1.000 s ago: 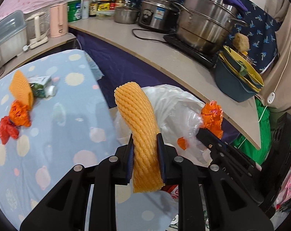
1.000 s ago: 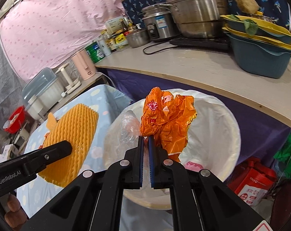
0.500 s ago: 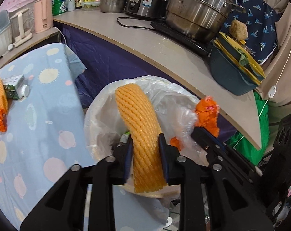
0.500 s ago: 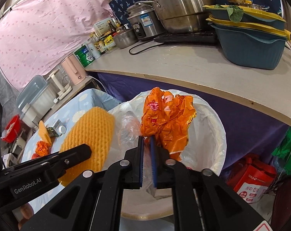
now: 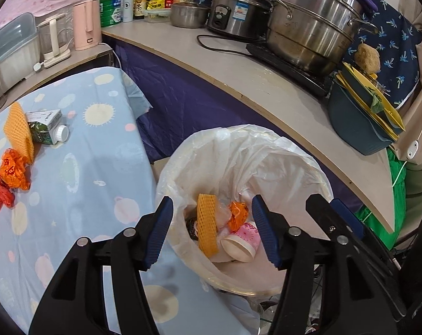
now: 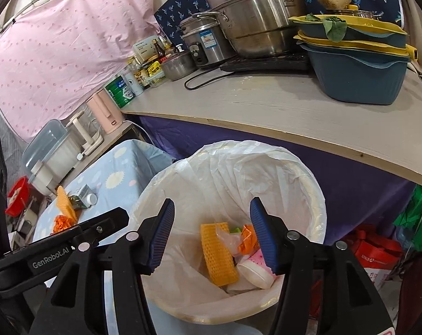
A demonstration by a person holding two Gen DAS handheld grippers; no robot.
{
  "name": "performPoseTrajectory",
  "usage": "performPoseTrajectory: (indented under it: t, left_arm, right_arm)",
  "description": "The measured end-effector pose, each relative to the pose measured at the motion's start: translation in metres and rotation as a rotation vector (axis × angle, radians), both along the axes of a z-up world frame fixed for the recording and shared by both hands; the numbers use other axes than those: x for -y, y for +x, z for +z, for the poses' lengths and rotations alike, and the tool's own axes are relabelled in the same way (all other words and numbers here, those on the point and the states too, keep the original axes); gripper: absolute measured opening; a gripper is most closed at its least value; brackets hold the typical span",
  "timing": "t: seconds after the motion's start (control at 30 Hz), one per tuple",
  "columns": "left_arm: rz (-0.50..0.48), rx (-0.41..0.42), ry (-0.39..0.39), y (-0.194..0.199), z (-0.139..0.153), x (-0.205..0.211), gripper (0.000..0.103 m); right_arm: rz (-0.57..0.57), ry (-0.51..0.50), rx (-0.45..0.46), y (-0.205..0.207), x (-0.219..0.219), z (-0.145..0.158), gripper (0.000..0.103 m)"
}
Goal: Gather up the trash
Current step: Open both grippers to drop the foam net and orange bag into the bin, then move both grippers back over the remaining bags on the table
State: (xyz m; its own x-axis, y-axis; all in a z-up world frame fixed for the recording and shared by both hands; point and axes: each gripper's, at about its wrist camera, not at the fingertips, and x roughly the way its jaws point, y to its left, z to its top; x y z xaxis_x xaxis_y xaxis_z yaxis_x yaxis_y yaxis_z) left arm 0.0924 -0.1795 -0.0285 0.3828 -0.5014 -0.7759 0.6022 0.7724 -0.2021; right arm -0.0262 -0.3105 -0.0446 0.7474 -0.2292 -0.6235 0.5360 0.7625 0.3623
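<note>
Now both the left gripper (image 5: pixel 212 230) and the right gripper (image 6: pixel 212 230) have just been opened, nothing between the fingers. Below them, the foam net (image 5: pixel 206 224) and orange wrapper (image 5: pixel 238 213) are seen inside the trash bin (image 5: pixel 319 173). The loose liner could be caught when the fingers are withdrawn, and 4 pieces left beyond the left fingers on the table (image 5: pixel 79 173) could be forgotten.

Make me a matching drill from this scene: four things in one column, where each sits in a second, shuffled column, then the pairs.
Things:
1. paper cup
2. milk carton
3. rice cooker
4. sponge

Places:
A. on the stacked basins
B. on the blue tablecloth
C. in the lined bin
D. on the counter, beside the big steamer pot

Pairs: 1-C, 2-B, 3-D, 4-A
</note>
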Motion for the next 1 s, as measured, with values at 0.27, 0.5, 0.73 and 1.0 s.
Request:
performPoseTrajectory:
  t: [0.27,0.5,0.73,1.0]
  left_arm:
    - [0.034,0.003,-0.018,0.006,0.003,-0.022,0.056]
    - [0.075,0.004,-0.038,0.016,0.007,-0.05,0.056]
    - [0.149,-0.005,-0.06,0.03,0.01,-0.085,0.063]
    - [0.263,-0.012,-0.066,0.051,0.006,-0.143,0.065]
  right_arm:
    - [0.029,-0.02,-0.007,0.008,-0.019,0.004,0.059]
    - [0.056,-0.037,-0.005,0.019,-0.039,0.012,0.064]
    - [0.11,-0.057,-0.008,0.039,-0.068,0.018,0.067]
    - [0.201,-0.068,-0.026,0.069,-0.112,0.015,0.069]
